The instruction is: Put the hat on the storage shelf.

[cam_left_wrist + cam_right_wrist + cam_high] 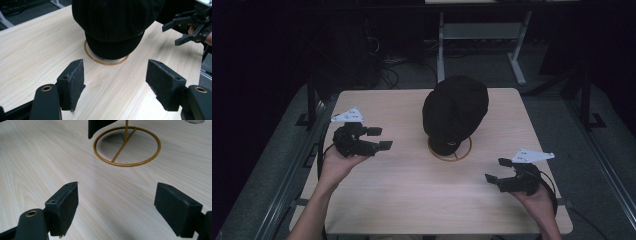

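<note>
A black cap is sitting on a gold wire stand near the middle of the light wooden table, slightly toward the far edge. The cap is covering the top of the stand, leaving the round base ring showing beneath its brim. In the right gripper view the stand's ring, a crossbar and an upright rod are showing, with the lower edge of the cap hanging above them. The left gripper is hovering over the left part of the table, jaws pointing toward the cap, standing wide apart with nothing between them. In the left gripper view its pads are framing bare wood, and the cap is lying ahead, clear of the jaws. The right gripper is hovering over the near right part of the table, pointing left toward the stand, jaws likewise spread wide and gripping nothing. It is also appearing in the left gripper view at upper right, well apart from the cap. Neither gripper is touching the cap or the stand.
</note>
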A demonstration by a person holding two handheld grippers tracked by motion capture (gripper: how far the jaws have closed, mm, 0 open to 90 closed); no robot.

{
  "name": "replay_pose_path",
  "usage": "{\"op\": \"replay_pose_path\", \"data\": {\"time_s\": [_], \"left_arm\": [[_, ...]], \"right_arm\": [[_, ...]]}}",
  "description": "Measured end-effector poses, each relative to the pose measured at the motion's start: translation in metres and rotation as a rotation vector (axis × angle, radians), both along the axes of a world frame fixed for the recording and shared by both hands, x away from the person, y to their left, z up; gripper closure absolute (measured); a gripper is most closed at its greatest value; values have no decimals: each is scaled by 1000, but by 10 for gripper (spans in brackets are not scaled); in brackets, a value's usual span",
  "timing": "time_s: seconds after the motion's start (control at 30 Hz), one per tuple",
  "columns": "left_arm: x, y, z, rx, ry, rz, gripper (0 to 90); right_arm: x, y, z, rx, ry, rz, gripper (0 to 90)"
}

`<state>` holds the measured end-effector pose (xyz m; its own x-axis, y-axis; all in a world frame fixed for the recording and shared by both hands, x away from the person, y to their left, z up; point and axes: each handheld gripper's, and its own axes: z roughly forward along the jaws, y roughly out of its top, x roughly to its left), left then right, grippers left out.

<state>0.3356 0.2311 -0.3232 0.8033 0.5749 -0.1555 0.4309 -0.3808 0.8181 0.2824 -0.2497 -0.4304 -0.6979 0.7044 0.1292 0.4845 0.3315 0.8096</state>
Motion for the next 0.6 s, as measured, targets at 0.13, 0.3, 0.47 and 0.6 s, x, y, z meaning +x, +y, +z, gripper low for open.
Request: {"op": "replay_pose_path", "data": {"time_s": [0.13, 0.3, 0.47, 0.6], "left_arm": [[-3, 4, -7, 3, 9, 5, 301], [-6, 8, -13, -3, 12, 10, 299], [-10, 12, -19, 2, 12, 16, 297], [-14, 17, -24, 0, 15, 24, 296]], "right_arm": [[0, 0, 0, -1, -1, 0, 190], [0, 1, 0, -2, 1, 1, 190], [0, 2, -1, -9, 1, 3, 190], [-1, 2, -1, -10, 0, 3, 191]]}}
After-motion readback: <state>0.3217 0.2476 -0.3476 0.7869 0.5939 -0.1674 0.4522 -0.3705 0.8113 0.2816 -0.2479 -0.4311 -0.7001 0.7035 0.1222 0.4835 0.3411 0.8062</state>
